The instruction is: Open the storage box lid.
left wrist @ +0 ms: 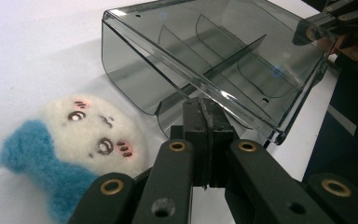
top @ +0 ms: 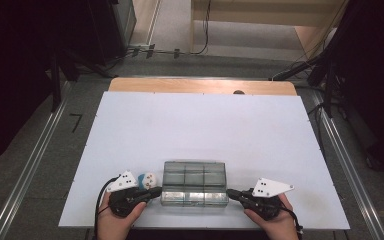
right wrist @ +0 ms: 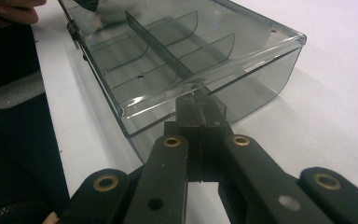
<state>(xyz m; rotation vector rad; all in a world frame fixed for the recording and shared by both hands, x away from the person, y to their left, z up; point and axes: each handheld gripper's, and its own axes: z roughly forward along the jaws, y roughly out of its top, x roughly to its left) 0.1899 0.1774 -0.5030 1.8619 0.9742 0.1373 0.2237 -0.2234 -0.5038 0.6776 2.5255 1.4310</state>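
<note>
Box: smoky clear divided box [top: 195, 182] on surface [top: 200, 125], between both fingers.
Left gripper [left wrist: 204, 114]: fingers closed on rim.
Right gripper [right wrist: 199, 105]: fingers closed on opposite rim.
Handling: likely light, rigid, slippery; edges suit.
Beside left fingers: felt toy [left wrist: 70, 149].

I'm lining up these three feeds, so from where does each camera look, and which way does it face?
High view: above the person's table edge, facing forward and down on the white table; forearms and both hands enter from below.
Left gripper view: rides the left tongs, facing the clear divided box and felt doll.
Right gripper view: rides the right tongs, facing the box's other end.
All share the box.
</note>
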